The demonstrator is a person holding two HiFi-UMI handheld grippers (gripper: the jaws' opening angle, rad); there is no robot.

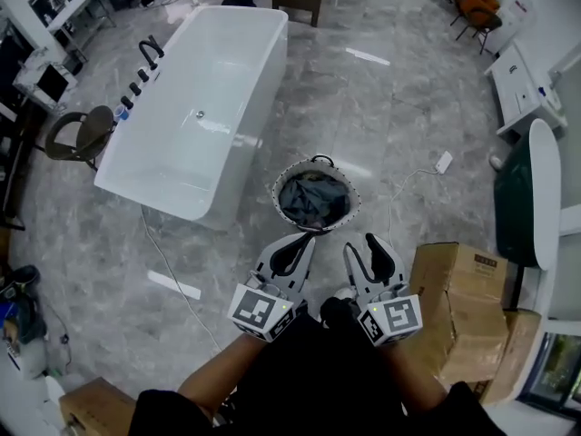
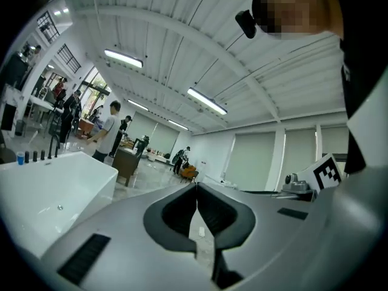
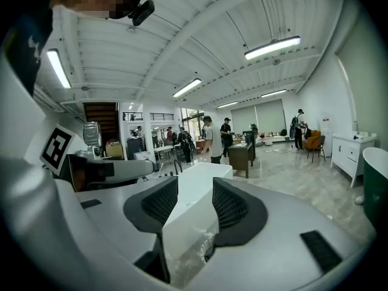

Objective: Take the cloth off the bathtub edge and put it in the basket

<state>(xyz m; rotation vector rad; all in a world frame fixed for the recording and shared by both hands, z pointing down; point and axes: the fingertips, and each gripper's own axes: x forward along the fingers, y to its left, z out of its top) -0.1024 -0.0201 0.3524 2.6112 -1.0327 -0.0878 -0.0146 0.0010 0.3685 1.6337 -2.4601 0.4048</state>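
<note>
Already the dark grey cloth lies crumpled inside the round, pale-rimmed basket, which stands on the tiled floor just beside the white bathtub. The left gripper has its jaws pressed together on nothing, and the right gripper is spread and empty. Cardboard boxes stand to the right. A thin line, perhaps a cable, trails from the tub.

The grey marbled floor carried a white bathtub, with a round basket standing just beside the tub's near end. A brown chair stood at the tub's left side. Cardboard boxes sat to the right of the basket, and a white power strip lay beyond them with its cable trailing over the tiles.
</note>
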